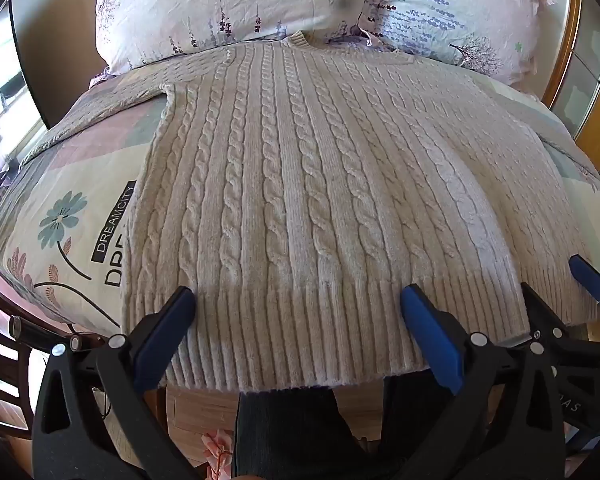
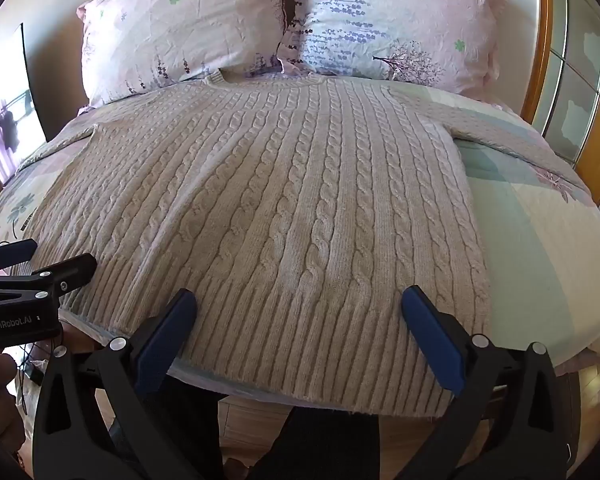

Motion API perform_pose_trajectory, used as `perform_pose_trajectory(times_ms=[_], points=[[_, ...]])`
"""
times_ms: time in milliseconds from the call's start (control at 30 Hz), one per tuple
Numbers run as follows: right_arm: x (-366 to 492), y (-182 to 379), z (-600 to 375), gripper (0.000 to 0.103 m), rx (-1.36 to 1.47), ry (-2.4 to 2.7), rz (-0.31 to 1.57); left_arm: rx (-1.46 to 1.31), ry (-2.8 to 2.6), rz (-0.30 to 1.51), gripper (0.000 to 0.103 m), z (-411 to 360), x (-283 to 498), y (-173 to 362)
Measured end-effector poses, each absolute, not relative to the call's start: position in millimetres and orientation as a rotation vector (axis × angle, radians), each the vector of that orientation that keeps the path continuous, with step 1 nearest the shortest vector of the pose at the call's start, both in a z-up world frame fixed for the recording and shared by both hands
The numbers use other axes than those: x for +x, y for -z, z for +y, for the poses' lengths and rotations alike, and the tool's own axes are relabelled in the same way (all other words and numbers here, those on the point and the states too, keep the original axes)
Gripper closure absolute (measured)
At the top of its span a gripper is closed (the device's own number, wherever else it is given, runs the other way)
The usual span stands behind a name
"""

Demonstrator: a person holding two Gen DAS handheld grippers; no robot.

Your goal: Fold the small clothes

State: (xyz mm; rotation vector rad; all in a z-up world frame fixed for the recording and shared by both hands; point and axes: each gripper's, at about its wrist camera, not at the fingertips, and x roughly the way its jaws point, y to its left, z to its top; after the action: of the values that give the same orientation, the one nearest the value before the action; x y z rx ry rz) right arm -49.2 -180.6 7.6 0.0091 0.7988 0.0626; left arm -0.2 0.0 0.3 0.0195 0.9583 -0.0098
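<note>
A cream cable-knit sweater (image 1: 320, 184) lies flat on the bed, neck towards the pillows, ribbed hem over the near edge; it also shows in the right wrist view (image 2: 284, 208). Its sleeves spread out to the left (image 1: 112, 108) and to the right (image 2: 512, 136). My left gripper (image 1: 298, 300) is open, its blue pads on either side of the hem's left part, holding nothing. My right gripper (image 2: 300, 300) is open over the hem's right part, empty. The right gripper shows at the right of the left wrist view (image 1: 560, 280), and the left gripper at the left of the right wrist view (image 2: 54, 258).
Two floral pillows (image 1: 228, 8) (image 2: 396, 24) stand at the head of the bed. The patterned bedsheet (image 1: 60, 216) (image 2: 540, 220) lies bare beside the sweater. A wooden-framed panel (image 2: 572, 60) is at the right, a window (image 1: 4, 92) at the left. Wooden floor and dark-trousered legs (image 1: 284, 432) are below.
</note>
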Motion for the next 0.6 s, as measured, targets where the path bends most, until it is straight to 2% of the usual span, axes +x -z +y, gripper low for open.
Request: perform_pose_trajectory(times_ms=[600], points=[[-48.9,-6.2,-181.0,0.001,0.011,-0.059,0.797,0.020,0.009,0.956,0.002,0.0,-0.3,-0.3]])
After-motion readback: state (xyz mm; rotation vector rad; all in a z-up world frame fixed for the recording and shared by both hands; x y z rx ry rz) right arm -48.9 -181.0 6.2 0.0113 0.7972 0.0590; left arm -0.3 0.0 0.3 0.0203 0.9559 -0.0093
